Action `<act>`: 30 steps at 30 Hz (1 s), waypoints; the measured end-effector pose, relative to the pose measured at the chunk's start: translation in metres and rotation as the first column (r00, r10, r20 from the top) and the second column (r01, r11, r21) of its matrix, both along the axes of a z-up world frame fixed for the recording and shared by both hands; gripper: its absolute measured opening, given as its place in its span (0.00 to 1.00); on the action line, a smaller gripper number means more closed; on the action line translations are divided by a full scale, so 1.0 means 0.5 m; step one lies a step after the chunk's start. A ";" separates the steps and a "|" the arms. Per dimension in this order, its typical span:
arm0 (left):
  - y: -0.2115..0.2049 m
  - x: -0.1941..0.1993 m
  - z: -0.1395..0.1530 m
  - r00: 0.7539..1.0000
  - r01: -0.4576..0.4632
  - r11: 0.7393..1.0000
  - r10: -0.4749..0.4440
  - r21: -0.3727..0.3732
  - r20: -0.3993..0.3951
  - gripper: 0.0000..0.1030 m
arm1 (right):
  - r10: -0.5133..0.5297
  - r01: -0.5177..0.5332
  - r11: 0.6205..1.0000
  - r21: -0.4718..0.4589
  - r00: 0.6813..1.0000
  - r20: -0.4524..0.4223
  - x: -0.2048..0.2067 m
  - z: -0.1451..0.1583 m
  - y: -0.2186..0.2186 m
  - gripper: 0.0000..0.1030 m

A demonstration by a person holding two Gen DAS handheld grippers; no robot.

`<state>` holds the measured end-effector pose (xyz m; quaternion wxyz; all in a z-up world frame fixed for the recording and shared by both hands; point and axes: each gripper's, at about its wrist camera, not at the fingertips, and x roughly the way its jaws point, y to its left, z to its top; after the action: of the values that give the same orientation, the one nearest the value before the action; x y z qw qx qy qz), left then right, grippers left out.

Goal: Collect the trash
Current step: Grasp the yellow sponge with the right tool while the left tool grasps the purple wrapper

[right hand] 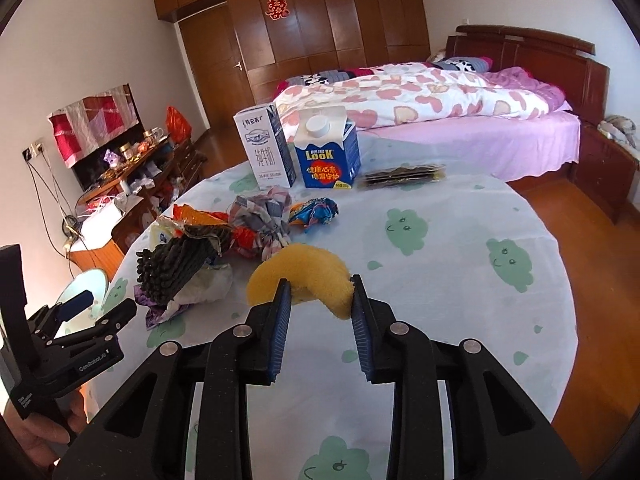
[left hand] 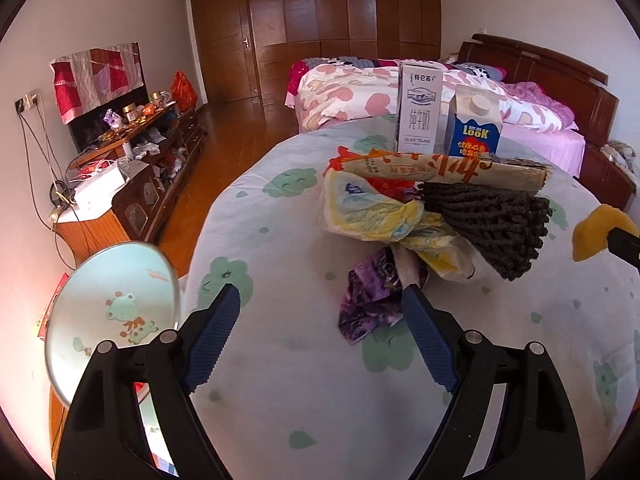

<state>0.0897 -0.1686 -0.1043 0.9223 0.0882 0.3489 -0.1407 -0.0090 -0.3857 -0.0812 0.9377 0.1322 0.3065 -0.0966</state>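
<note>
Our right hand-held gripper (right hand: 320, 292) clenches a yellow sponge (right hand: 301, 276) above the cloth-covered bench (right hand: 460, 280), while our left hand-held gripper (left hand: 320, 300) gapes released, one finger perhaps touching a purple wrapper (left hand: 370, 300) in the trash pile.

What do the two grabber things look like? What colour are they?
Both are black plastic. The left gripper and right gripper each have two long jaws lined with ridged blue pads, plus round silver bolts at the joints. The left one's side carries small white lettering, too small to read.
</note>
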 end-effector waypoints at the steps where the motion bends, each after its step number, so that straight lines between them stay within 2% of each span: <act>1: -0.010 0.010 -0.004 1.000 0.008 1.000 -0.008 -0.008 -0.010 0.75 | 0.000 0.000 1.000 -0.002 1.000 0.002 0.003 0.000 -0.002 0.29; 3: -0.022 0.028 -0.013 0.999 0.018 0.999 -0.019 -0.029 -0.031 0.65 | 0.002 -0.002 1.000 0.001 1.000 0.002 0.006 -0.002 -0.004 0.29; 5: -0.030 0.046 -0.025 0.997 0.028 0.999 -0.031 -0.045 -0.066 0.48 | 0.004 -0.004 1.000 0.003 1.000 0.001 0.010 -0.002 -0.013 0.30; 6: -0.033 0.050 -0.030 0.996 0.033 0.998 -0.037 -0.051 -0.080 0.43 | 0.004 -0.004 1.000 0.003 1.000 0.001 0.010 -0.001 -0.014 0.30; 7: -0.035 0.054 -0.034 0.993 0.048 0.997 -0.054 -0.058 -0.102 0.29 | 0.003 -0.003 1.000 0.003 1.000 0.001 0.008 -0.001 -0.016 0.30; 10: -0.035 0.051 -0.034 0.991 0.071 0.995 -0.079 -0.077 -0.104 0.16 | 0.000 0.000 1.000 0.007 1.000 0.005 0.004 -0.001 -0.014 0.30; 15: -0.017 0.026 -0.005 0.993 0.088 0.994 -0.093 -0.068 -0.066 0.13 | -0.008 0.008 1.000 0.009 1.000 0.020 -0.003 0.002 -0.009 0.30; 18: -0.004 -0.001 0.023 0.995 0.097 0.995 -0.097 -0.029 -0.029 0.13 | -0.015 0.015 1.000 0.008 0.999 0.031 -0.008 0.007 -0.005 0.30; 23: 0.019 -0.035 0.083 0.995 0.094 0.996 -0.093 -0.006 0.042 0.13 | -0.021 0.021 1.000 0.002 0.998 0.053 -0.016 0.020 0.004 0.30; 30: 0.048 -0.047 0.140 0.993 0.055 0.998 -0.051 -0.041 0.109 0.13 | -0.038 0.040 0.999 -0.021 0.995 0.088 -0.030 0.042 0.013 0.30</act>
<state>0.0660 -0.1447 -0.0343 0.9375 0.0849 0.2929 -0.1677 -0.0239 -0.3792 -0.0602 0.9495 0.1314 0.2616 -0.1125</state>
